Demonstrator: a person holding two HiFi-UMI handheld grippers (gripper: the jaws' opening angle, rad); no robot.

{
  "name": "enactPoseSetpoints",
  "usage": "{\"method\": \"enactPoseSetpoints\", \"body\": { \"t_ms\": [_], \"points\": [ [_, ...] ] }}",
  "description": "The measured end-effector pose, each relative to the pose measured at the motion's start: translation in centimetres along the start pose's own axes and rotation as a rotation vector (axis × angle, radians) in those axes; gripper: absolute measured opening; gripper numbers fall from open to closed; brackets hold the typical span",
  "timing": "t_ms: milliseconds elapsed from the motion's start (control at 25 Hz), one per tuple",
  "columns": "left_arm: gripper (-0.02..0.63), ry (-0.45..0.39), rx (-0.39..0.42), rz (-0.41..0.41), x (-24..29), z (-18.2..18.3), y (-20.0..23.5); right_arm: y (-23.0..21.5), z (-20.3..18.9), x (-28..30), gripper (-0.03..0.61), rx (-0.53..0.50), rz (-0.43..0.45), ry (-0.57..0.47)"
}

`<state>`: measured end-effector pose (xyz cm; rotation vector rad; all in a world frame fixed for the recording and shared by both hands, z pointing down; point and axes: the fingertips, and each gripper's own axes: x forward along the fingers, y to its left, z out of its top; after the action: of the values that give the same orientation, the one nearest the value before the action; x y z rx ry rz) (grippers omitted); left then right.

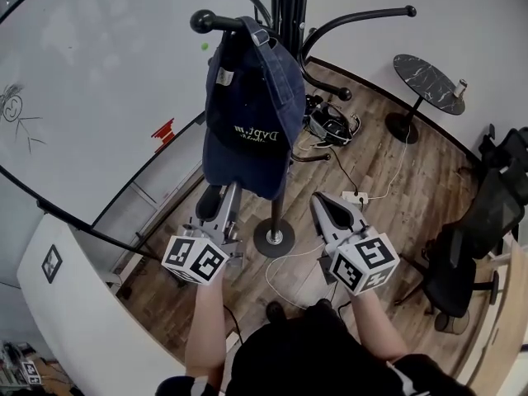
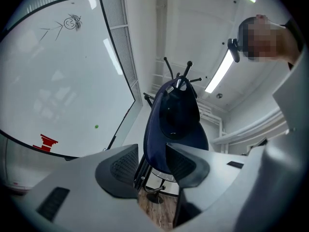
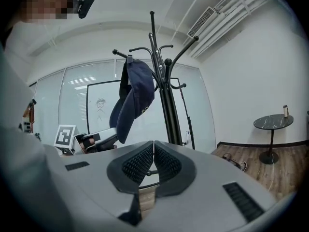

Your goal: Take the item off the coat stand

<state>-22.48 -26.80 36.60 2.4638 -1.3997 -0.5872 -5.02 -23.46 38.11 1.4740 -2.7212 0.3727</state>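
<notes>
A navy baseball cap point(image 1: 243, 114) hangs from a hook of the black coat stand point(image 1: 275, 217), brim pointing down. My left gripper point(image 1: 219, 195) is just under the brim's lower edge. In the left gripper view the jaws of this gripper point(image 2: 152, 161) stand apart, the cap point(image 2: 176, 124) hangs right in front of the gap, and the pads do not press on it. My right gripper point(image 1: 326, 205) is to the right of the stand's pole, clear of the cap. Its pads point(image 3: 140, 162) meet with nothing between them. The right gripper view shows the cap point(image 3: 135, 98) on the stand point(image 3: 169, 110).
A whiteboard point(image 1: 82, 97) fills the left. The stand's round base point(image 1: 274, 238) rests on the wood floor, with cables and a power strip point(image 1: 355, 197) nearby. A small round black table point(image 1: 427, 82) stands at the back right, a black office chair point(image 1: 487, 221) at the right.
</notes>
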Motion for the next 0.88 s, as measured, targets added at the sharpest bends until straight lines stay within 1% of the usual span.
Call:
{"method": "enactPoseSetpoints", "body": {
  "t_ms": [200, 280, 400, 440, 560, 880],
  "points": [
    [0.175, -0.005, 0.004, -0.007, 0.6, 0.2, -0.1, -0.4, 0.0, -0.1, 0.032, 0.007, -0.017, -0.006],
    [0.159, -0.004, 0.005, -0.009, 0.7, 0.1, -0.1, -0.7, 0.0, -0.1, 0.032, 0.011, -0.023, -0.005],
    [0.123, -0.01, 0.005, -0.004, 0.6, 0.2, 0.0, -0.9, 0.0, -0.1, 0.032, 0.017, -0.029, -0.007],
    [0.101, -0.014, 0.004, -0.003, 0.5, 0.3, 0.1, -0.9, 0.0, -0.1, 0.032, 0.02, -0.03, -0.007],
    [0.073, -0.021, 0.003, -0.006, 0.3, 0.5, 0.0, -0.8, -0.1, 0.0, 0.032, 0.026, -0.028, -0.005],
    [0.046, -0.03, 0.012, 0.0, -0.4, 0.7, -0.2, -0.5, -0.2, -0.2, 0.032, 0.038, -0.018, -0.003]
  ]
}}
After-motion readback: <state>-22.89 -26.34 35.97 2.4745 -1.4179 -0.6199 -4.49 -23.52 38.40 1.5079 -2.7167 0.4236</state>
